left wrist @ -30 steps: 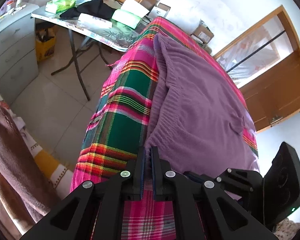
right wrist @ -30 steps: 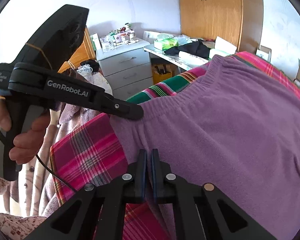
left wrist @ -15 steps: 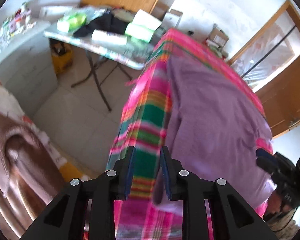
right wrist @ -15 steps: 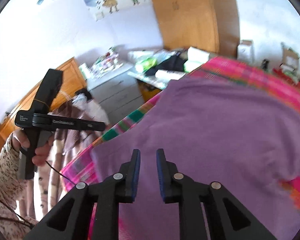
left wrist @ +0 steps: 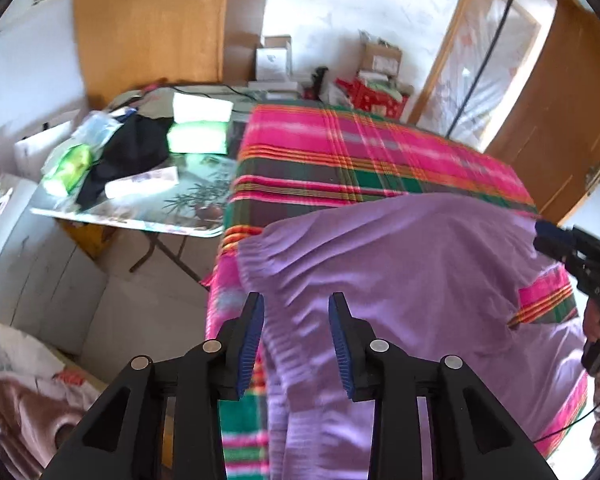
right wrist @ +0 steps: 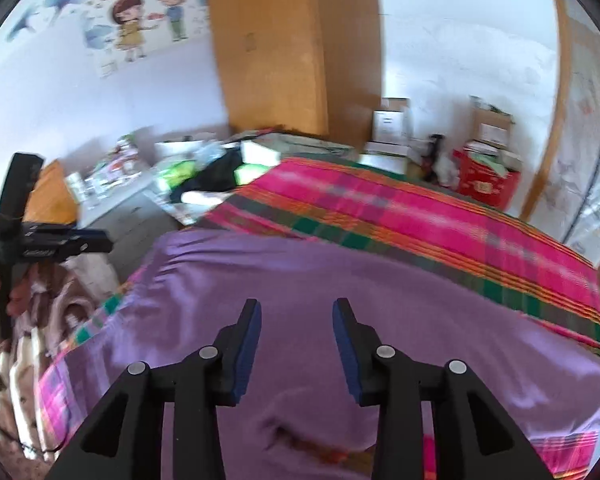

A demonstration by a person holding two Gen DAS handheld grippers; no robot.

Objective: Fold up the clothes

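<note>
Lying across the near half of the bed, the purple garment (left wrist: 400, 280) covers the plaid bedspread (left wrist: 360, 160), whose far half is bare; left claw (left wrist: 296, 336) is released, its blue-padded fingers spread apart above the garment's left edge, holding nothing; right claw (right wrist: 294, 340) is likewise released and empty, poised over the middle of the cloth.

Left wrist view alone shows the folding counter (left wrist: 140, 216) from above, its legs on the tiled floor, carrying a black cloth (left wrist: 128, 152) and green packets; it also shows a patch of bedspread exposed within the garment at the right, and the right claw at the frame's right edge.

Right wrist view alone shows the cartoon wall sticker (right wrist: 148, 20), the grey drawer unit (right wrist: 128, 216), and the left claw held at the far left, beside the bed's edge.

Both views are somewhat blurred.
</note>
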